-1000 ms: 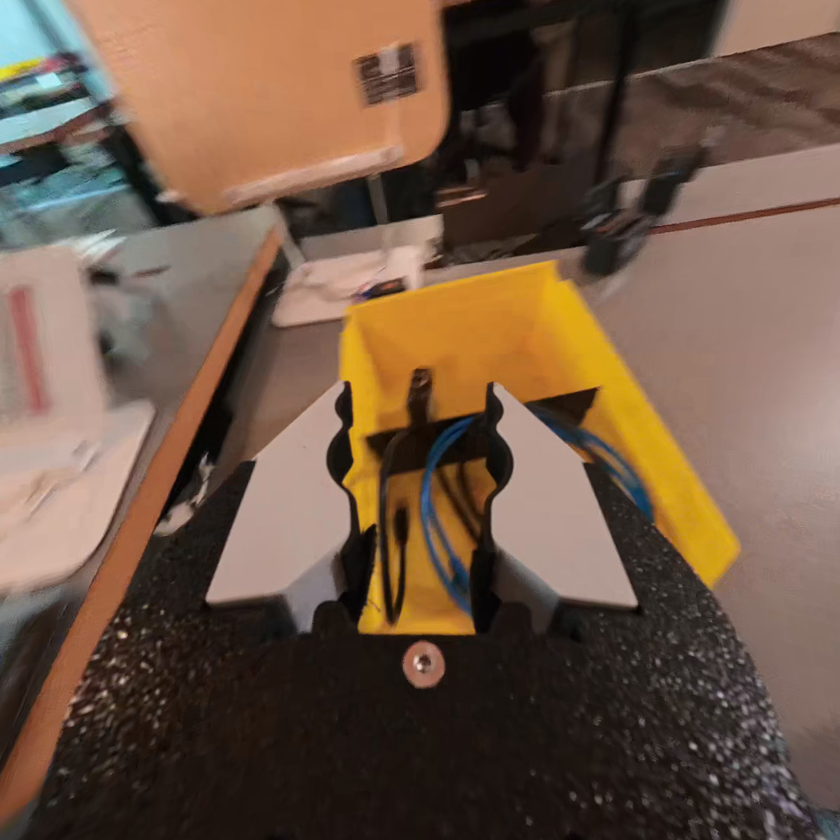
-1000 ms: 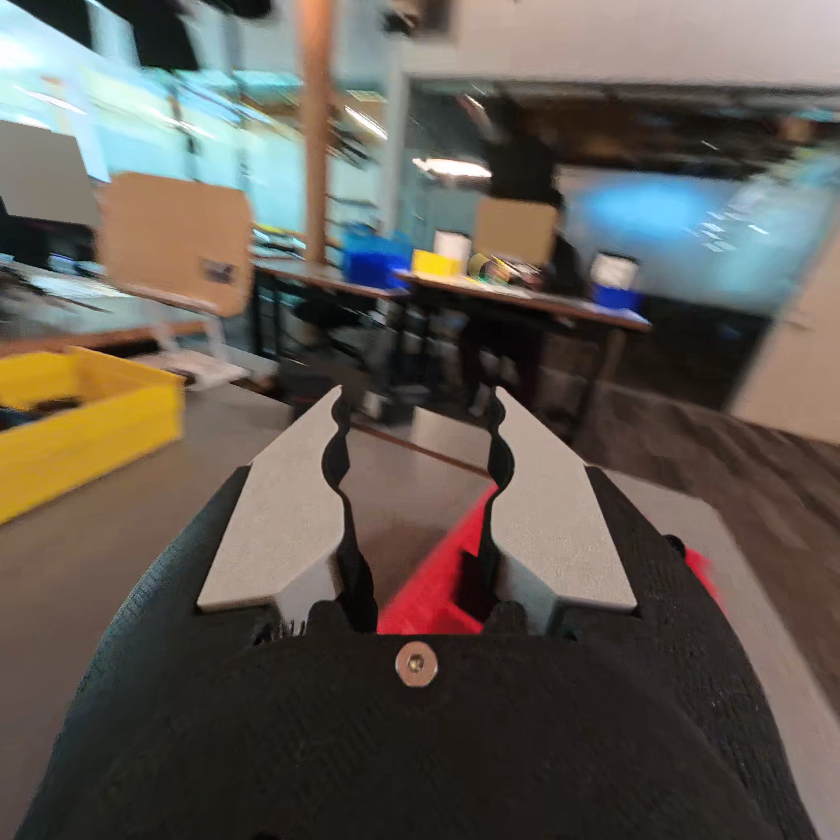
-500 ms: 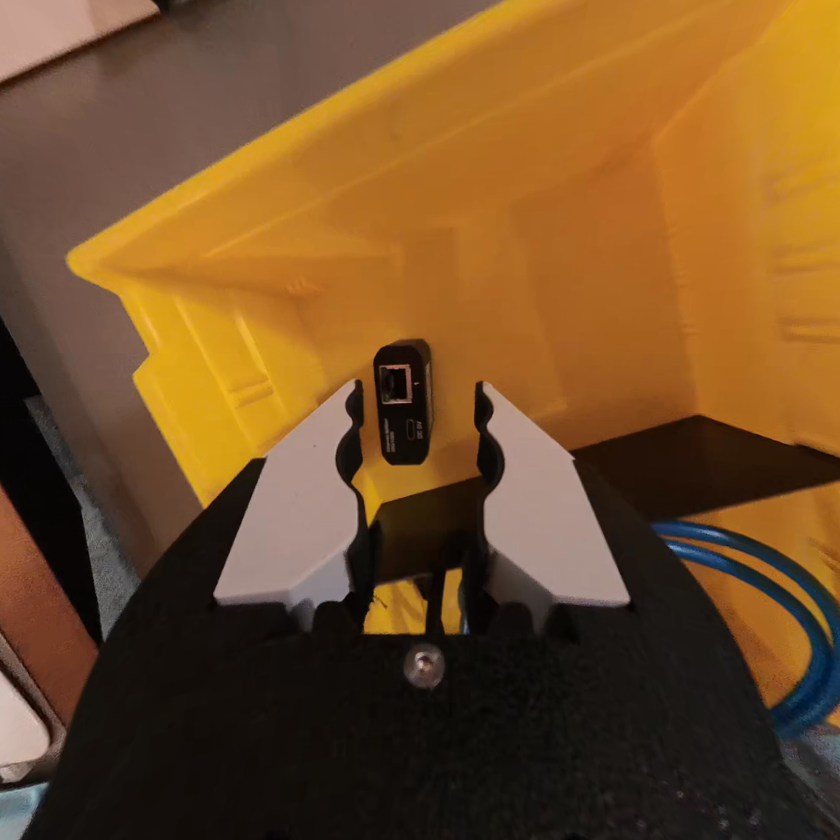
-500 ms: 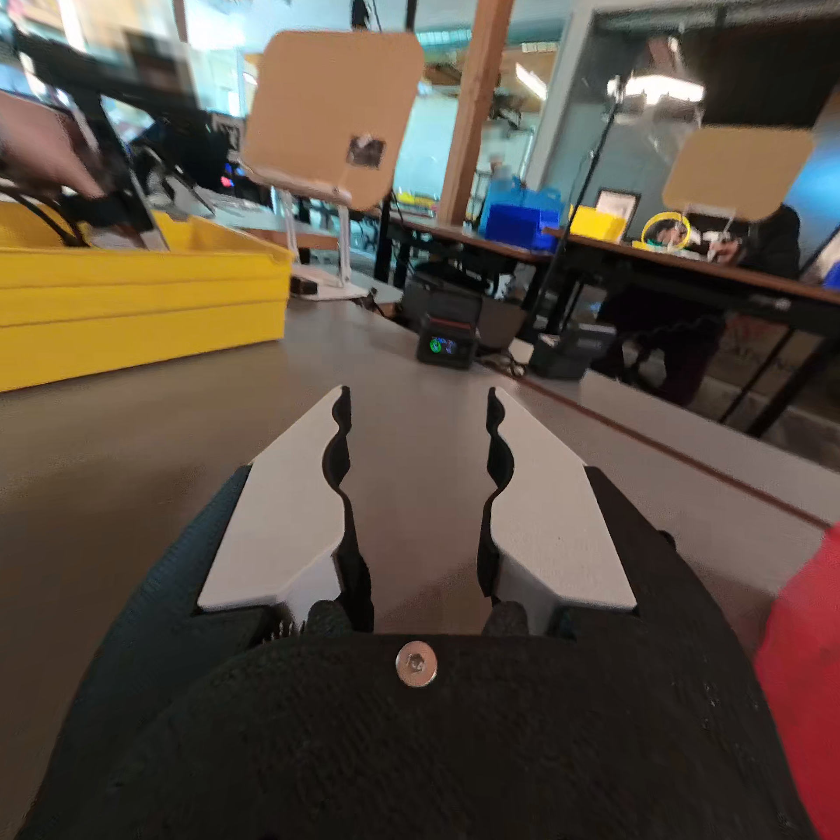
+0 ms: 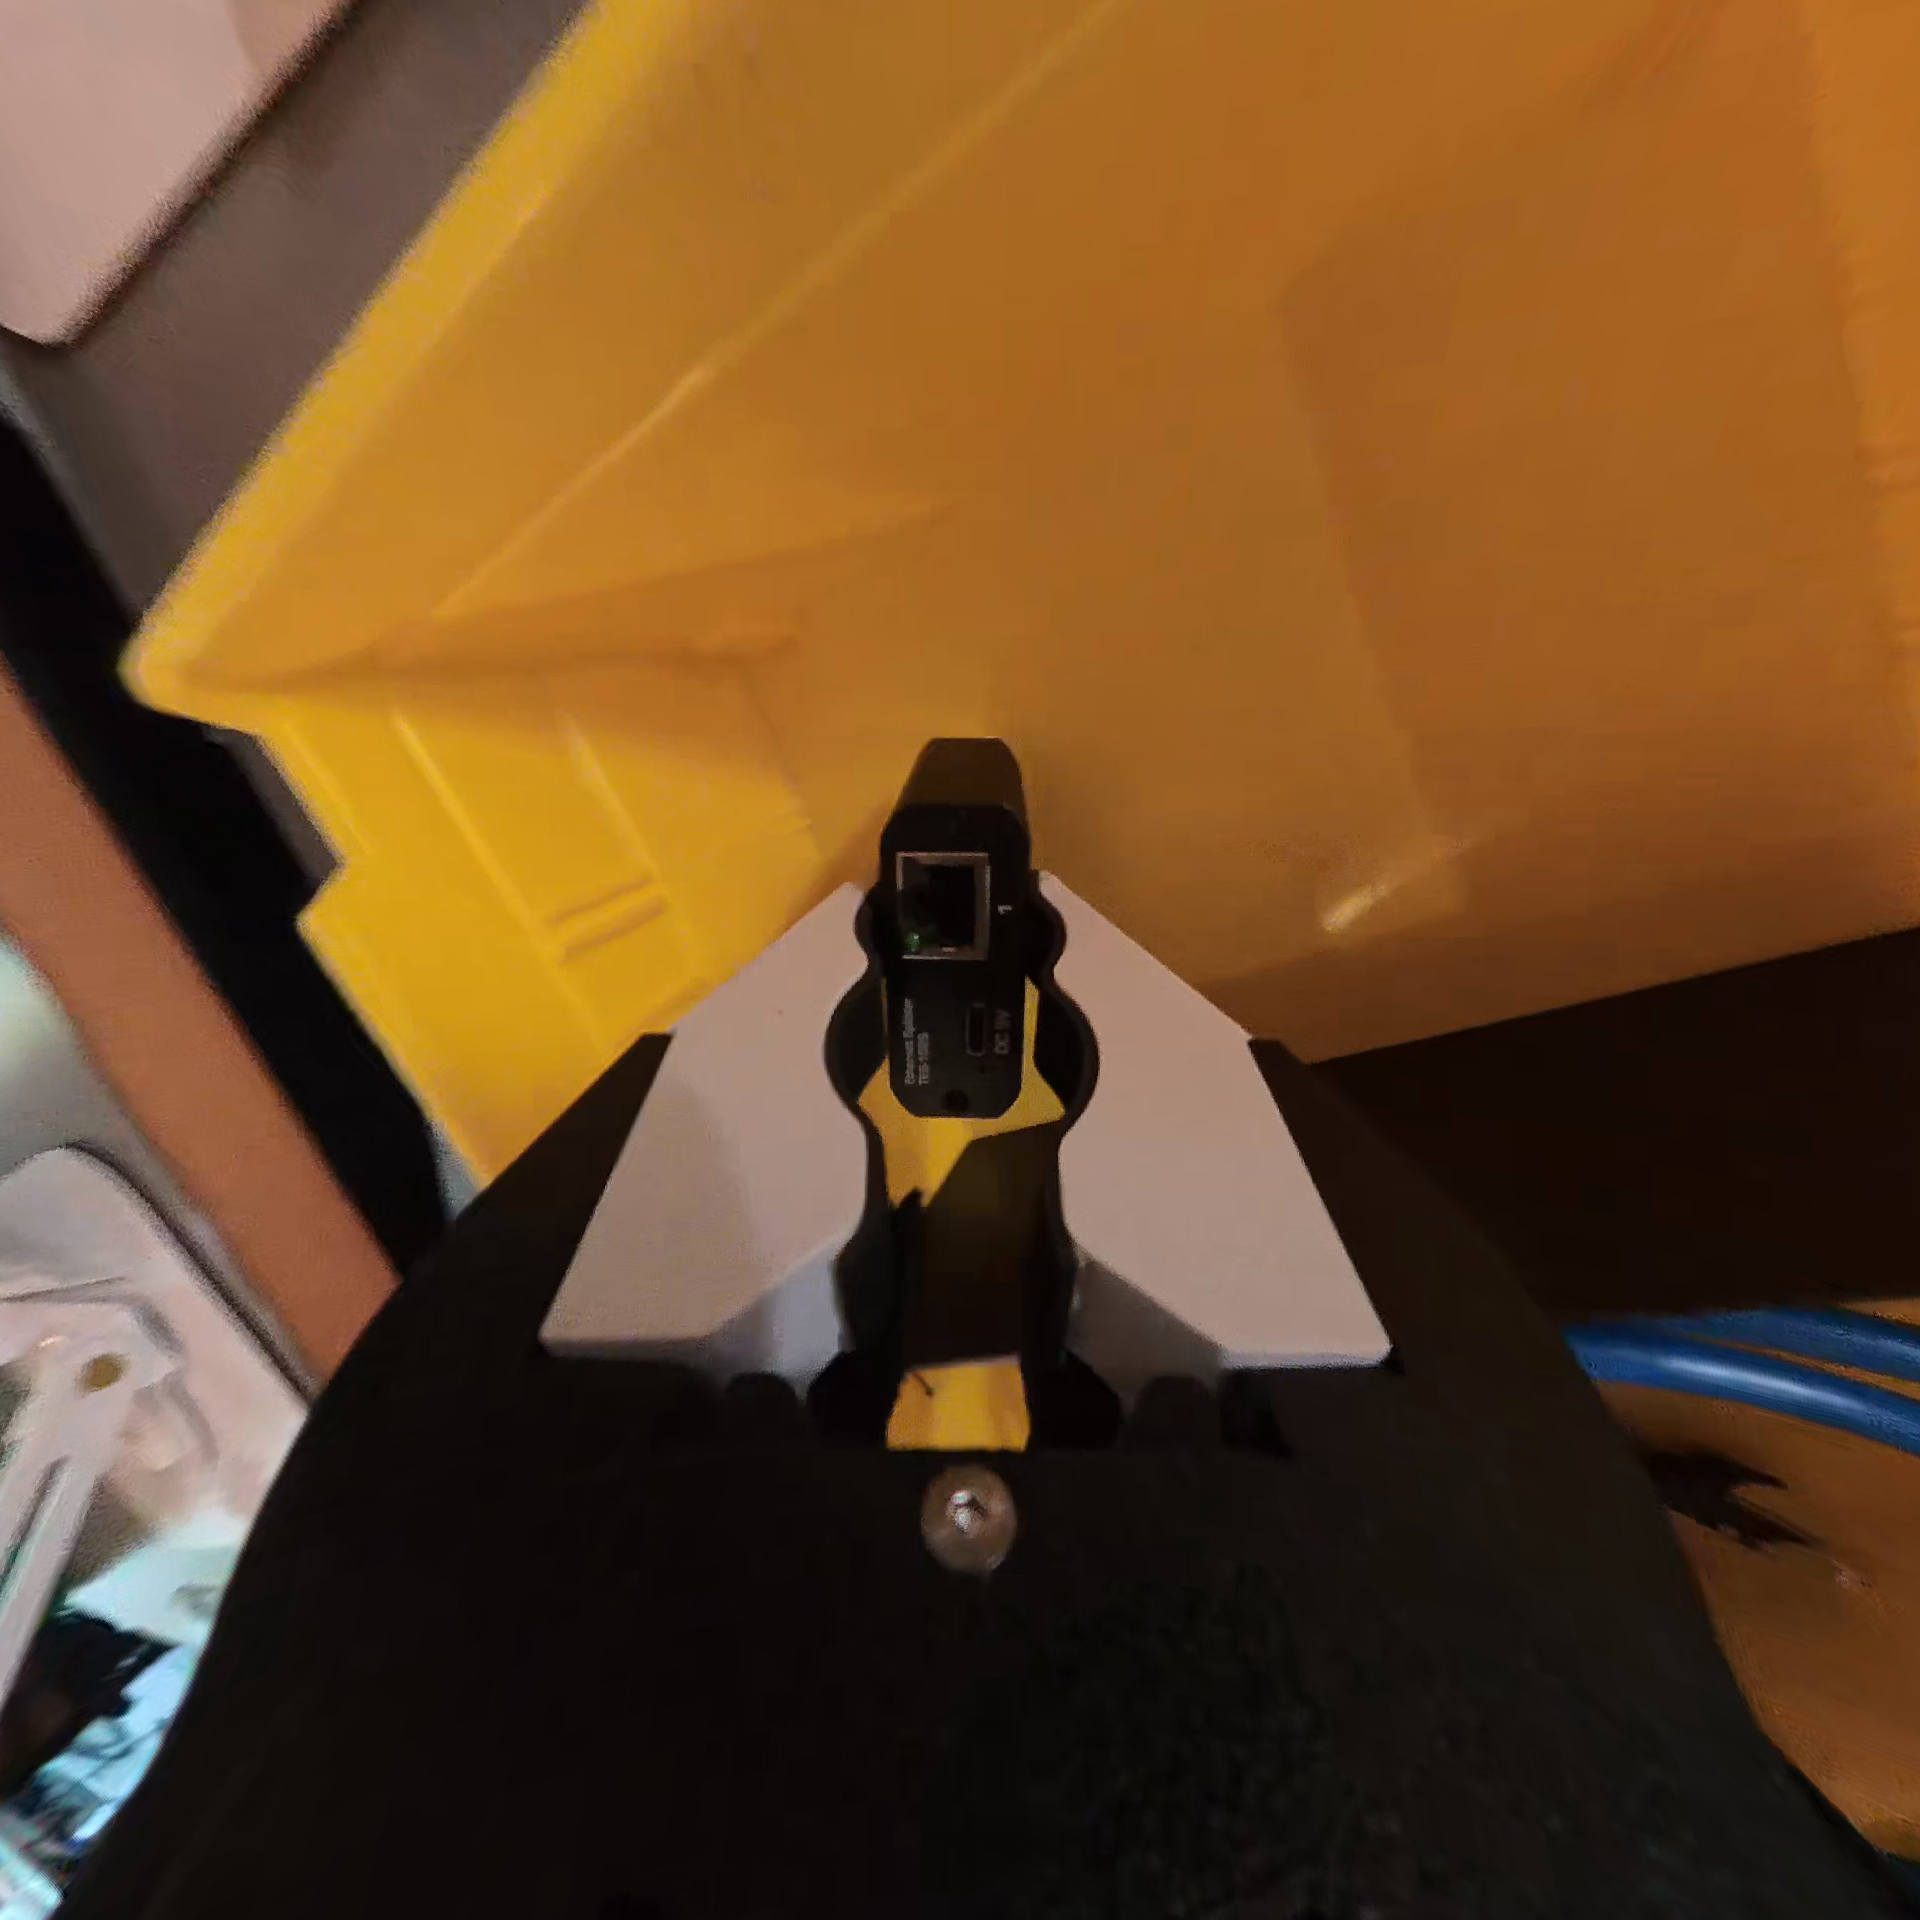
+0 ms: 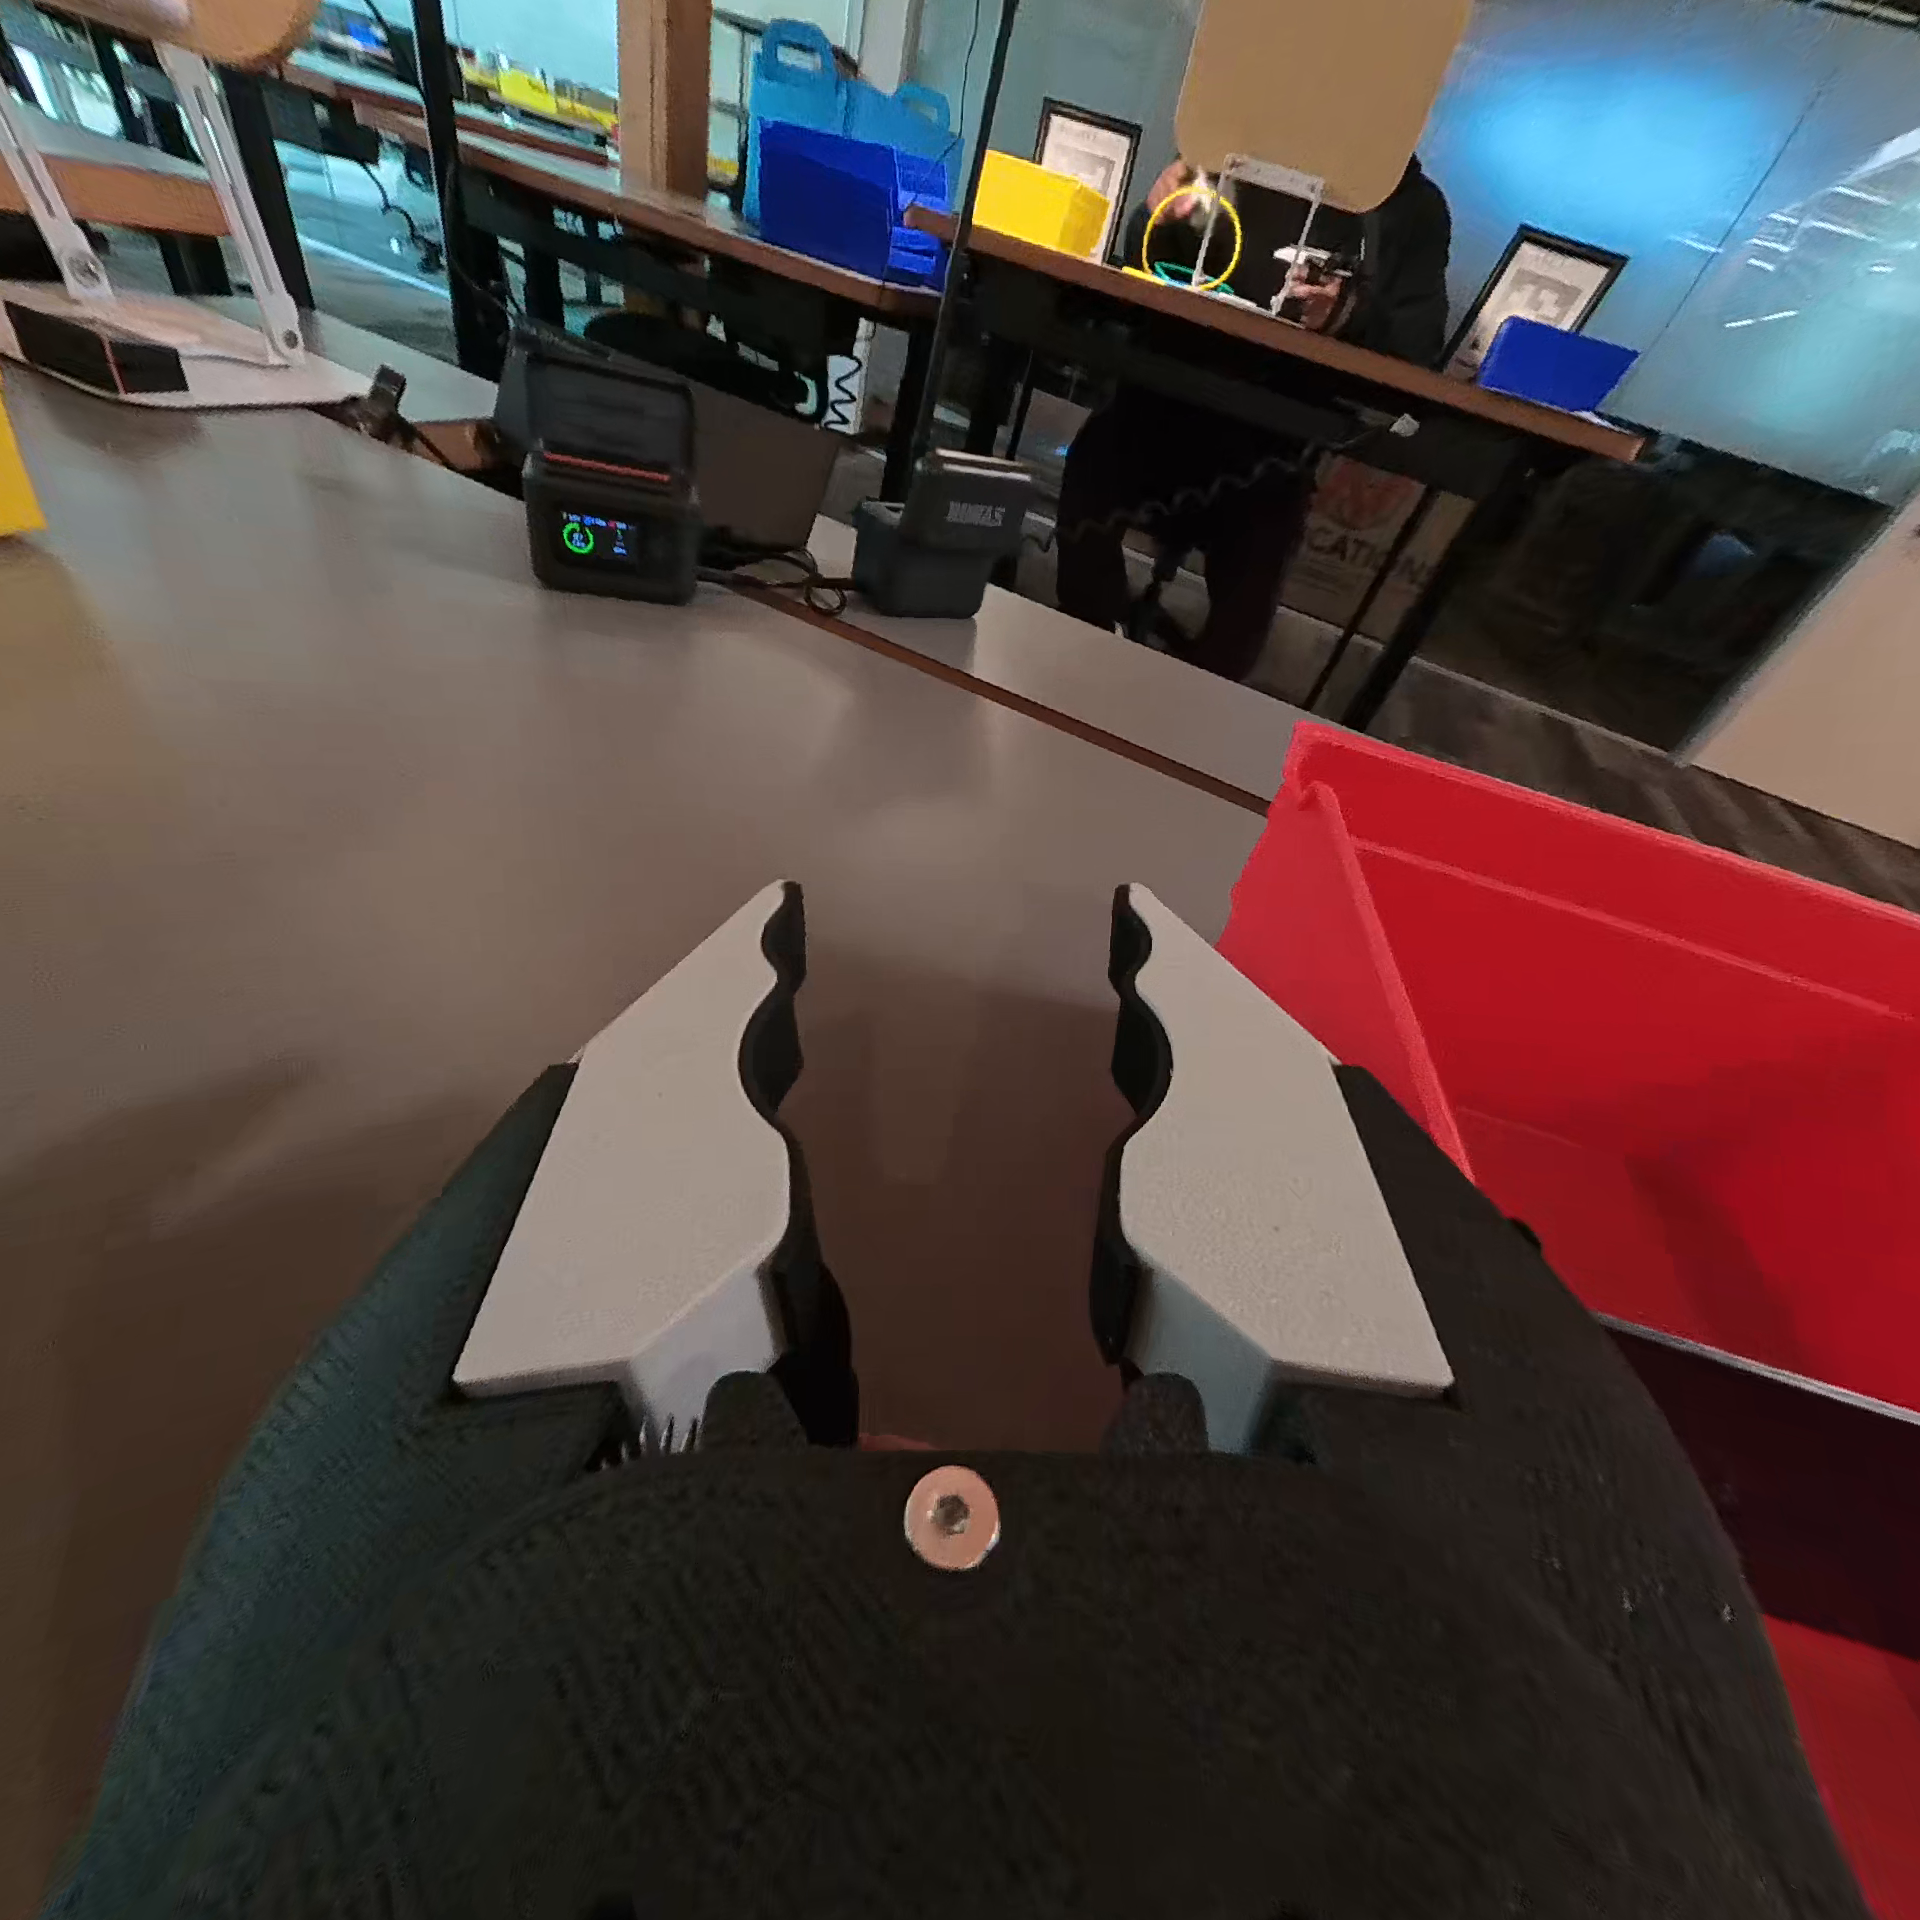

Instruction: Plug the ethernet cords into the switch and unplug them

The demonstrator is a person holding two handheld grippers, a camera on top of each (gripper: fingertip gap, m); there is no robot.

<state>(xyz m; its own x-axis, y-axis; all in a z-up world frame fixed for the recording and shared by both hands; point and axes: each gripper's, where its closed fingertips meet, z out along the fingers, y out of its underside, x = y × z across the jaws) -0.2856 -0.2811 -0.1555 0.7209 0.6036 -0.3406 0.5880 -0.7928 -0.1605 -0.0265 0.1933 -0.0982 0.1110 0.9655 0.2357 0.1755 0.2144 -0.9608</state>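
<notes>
Now | left gripper (image 5: 956, 914) pinching small black ethernet switch (image 5: 956, 987) at both sides, port end facing camera, inside yellow bin (image 5: 935, 468) | blue ethernet cords (image 5: 1745, 1382) lie lower right in bin | right gripper (image 6: 956, 914) spread, empty, above grey table (image 6: 520, 831), beside red bin (image 6: 1621, 1039)

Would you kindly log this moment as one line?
left claw: shut on switch | in yellow bin | right claw: open, empty | port unplugged

Bright yellow plastic bin (image 5: 1143, 468), small black rectangular switch (image 5: 954, 977) with a green light, blue cords (image 5: 1745, 1371), red plastic bin (image 6: 1621, 1039), plain grey desk (image 6: 416, 779), pale grey jaws on black speckled bodies
</notes>
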